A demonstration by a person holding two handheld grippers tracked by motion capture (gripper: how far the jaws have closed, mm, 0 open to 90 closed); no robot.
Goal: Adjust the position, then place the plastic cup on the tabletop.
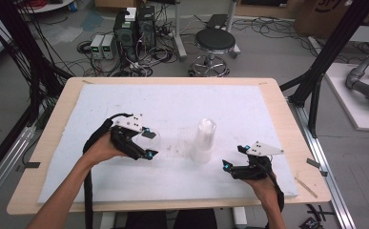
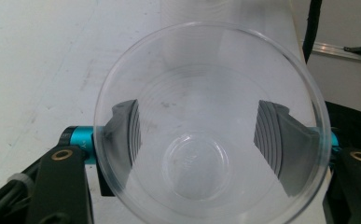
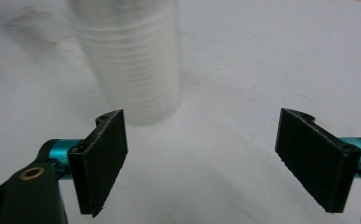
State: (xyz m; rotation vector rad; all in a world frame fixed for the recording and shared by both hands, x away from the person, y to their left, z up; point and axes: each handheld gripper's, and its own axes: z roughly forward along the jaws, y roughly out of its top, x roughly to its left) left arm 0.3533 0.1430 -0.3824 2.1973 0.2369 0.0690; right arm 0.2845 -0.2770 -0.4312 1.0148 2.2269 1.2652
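Observation:
A single clear plastic cup (image 2: 211, 126) sits between the jaws of my left gripper (image 2: 206, 140), mouth toward the camera, with both ribbed pads (image 2: 127, 130) pressed on its sides. In the high view that left gripper (image 1: 148, 143) holds the cup (image 1: 152, 137) just above the white foam sheet (image 1: 172, 105). A tall stack of clear cups (image 1: 204, 140) stands upright mid-table. My right gripper (image 1: 234, 160) is open to the right of the stack, with nothing between its jaws. The stack (image 3: 131, 60) rises ahead and left of the right gripper (image 3: 201, 158).
The foam sheet covers most of a wooden table (image 1: 287, 129). Black frame posts (image 1: 325, 62) stand at the right and left sides. Beyond the far edge are a round stool (image 1: 214, 43), computer boxes (image 1: 134, 28) and loose cables on the floor.

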